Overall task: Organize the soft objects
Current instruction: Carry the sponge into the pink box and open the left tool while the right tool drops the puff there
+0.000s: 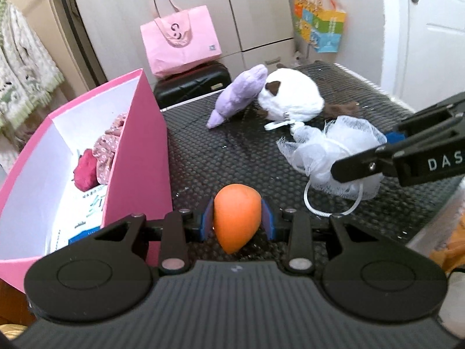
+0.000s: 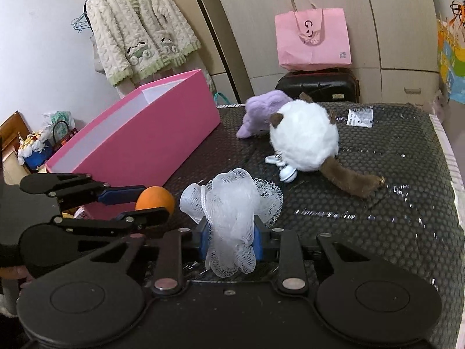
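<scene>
In the left wrist view, the left gripper (image 1: 237,221) sat at the lower centre of the frame with its blue pads pressed against an orange sponge (image 1: 237,213), holding it just above the black mat (image 1: 232,151). To the left stood the pink box (image 1: 139,151), open on top, with a pink floral cloth (image 1: 109,145) and a dark red item (image 1: 85,170) lying inside. At the upper centre a purple plush (image 1: 239,94) leaned against a white plush (image 1: 290,96). At the right edge the right gripper (image 1: 375,157) reached in over the white mesh puff (image 1: 337,148), partly covering it. Behind the mat a pink bag (image 1: 180,40) rested on a black suitcase (image 1: 191,83). In the right wrist view, the right gripper (image 2: 231,238) at the lower centre was clamped on the mesh puff (image 2: 232,203), which bulged above its fingers. At the lower left the left gripper (image 2: 142,200) held the orange sponge (image 2: 155,199) beside the near corner of the pink box (image 2: 151,133). The white plush (image 2: 303,136) and purple plush (image 2: 264,110) lay together farther back on the mat (image 2: 392,189), and a fleece jacket (image 2: 139,26) hung at the upper left.
</scene>
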`<state>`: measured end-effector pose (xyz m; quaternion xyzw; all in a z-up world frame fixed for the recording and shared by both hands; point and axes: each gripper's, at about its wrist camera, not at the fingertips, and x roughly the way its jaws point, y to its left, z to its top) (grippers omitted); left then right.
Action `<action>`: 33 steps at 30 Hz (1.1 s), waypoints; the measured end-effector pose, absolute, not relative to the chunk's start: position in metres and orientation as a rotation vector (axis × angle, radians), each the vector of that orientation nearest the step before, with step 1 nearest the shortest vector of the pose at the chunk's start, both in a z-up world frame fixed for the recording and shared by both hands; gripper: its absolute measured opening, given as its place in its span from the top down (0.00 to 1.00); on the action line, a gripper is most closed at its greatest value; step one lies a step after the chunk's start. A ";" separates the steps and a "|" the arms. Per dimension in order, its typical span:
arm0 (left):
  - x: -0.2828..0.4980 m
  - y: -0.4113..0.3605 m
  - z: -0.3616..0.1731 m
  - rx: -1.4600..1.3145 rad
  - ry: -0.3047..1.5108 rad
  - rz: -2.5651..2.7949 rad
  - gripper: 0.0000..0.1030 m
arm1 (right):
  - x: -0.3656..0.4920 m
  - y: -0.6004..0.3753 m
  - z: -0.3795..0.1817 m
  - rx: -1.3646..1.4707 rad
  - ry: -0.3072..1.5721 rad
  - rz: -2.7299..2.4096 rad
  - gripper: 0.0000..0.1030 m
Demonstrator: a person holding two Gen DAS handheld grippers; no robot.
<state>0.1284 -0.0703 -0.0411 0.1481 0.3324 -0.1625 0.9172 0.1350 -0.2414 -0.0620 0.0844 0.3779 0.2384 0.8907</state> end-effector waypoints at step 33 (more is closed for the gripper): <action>0.093 0.072 0.019 0.178 0.885 -0.565 0.66 | 0.109 -0.127 0.024 0.184 0.904 0.898 0.68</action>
